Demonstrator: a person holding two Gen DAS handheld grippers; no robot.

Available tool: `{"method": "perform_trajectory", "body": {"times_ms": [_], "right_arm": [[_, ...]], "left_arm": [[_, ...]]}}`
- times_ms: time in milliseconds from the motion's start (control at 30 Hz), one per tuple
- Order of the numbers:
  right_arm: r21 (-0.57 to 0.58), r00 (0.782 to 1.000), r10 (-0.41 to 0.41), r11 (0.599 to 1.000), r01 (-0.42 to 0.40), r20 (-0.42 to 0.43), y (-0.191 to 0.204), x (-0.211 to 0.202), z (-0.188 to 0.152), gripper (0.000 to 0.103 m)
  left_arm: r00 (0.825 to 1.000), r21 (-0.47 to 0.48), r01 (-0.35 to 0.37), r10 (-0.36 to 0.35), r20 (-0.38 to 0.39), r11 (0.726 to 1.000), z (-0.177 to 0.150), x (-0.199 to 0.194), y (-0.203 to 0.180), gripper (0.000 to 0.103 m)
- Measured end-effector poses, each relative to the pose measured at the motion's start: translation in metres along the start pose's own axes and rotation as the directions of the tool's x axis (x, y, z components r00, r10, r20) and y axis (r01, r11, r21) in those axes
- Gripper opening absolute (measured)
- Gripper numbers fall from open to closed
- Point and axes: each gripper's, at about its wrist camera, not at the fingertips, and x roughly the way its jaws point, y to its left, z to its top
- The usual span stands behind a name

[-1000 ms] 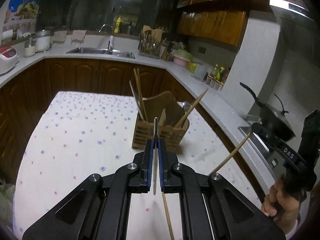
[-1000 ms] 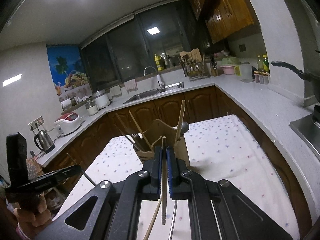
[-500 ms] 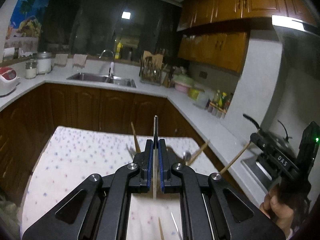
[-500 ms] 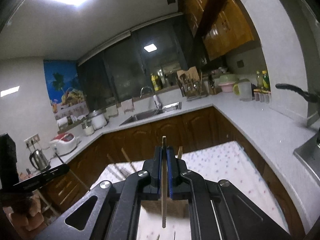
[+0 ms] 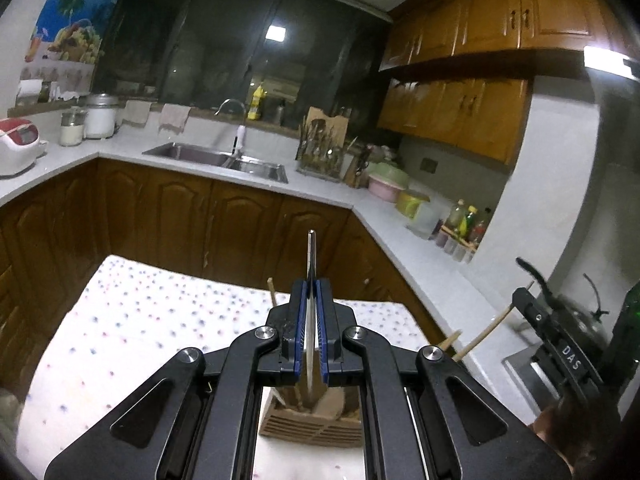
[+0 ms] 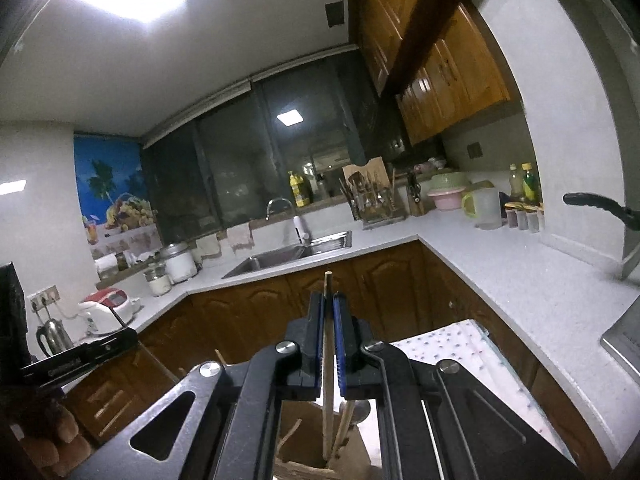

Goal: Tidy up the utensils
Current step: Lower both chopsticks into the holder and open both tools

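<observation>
— What's the left gripper (image 5: 311, 294) got?

— A thin metal utensil (image 5: 310, 264), pinched between its two blue pads, jaws nearly together. It stands upright: the top pokes above the fingertips, the lower end hangs down behind them over the wooden holder (image 5: 312, 420).

— And the other one?

— The right gripper (image 6: 328, 308) is clamped on a wooden chopstick (image 6: 327, 400) the same way, narrow and upright. A short bit shows above the pads; the long part drops below them, its tip down in the holder's (image 6: 304, 468) opening, next to a few other sticks.

— Where's the holder sitting?

— On the table with the dotted cloth (image 5: 160, 320), right under both grippers. More chopsticks lean out of it, one showing left of the left fingers.

— Which compartment is the chopstick in?

— Can't tell from here.
</observation>
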Motion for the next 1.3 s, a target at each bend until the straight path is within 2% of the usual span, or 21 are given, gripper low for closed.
{"method": "perform_trajectory", "body": {"times_ms": [333, 500, 1100, 1233, 1300], "right_arm": [[0.014, 0.993, -0.004, 1.000, 0.006, -0.117, -0.008, 0.028, -0.043, 0.005], [0.007, 0.985, -0.001, 1.000, 0.002, -0.172, -0.008, 0.034, -0.057, 0.005], [0.001, 0.983, -0.001, 1.000, 0.001, -0.183, -0.006, 0.036, -0.055, 0.006], [0.013, 0.983, 0.004, 1.000, -0.002, -0.182, -0.006, 0.035, -0.056, 0.011], [0.032, 0.985, 0.011, 0.999, -0.005, -0.174, -0.008, 0.032, -0.056, 0.018]], "left_arm": [[0.995, 0.000, -0.014, 0.014, -0.101, 1.000, -0.050, 0.034, 0.010, 0.004], [0.988, -0.012, -0.023, 0.021, -0.152, 1.000, -0.060, 0.047, 0.016, 0.004], [0.985, -0.003, -0.021, 0.021, -0.174, 1.000, -0.060, 0.050, 0.019, 0.005], [0.982, -0.009, -0.019, 0.017, -0.188, 1.000, -0.060, 0.049, 0.020, 0.006], [0.982, -0.026, -0.010, 0.005, -0.191, 1.000, -0.060, 0.045, 0.022, 0.008]]}}
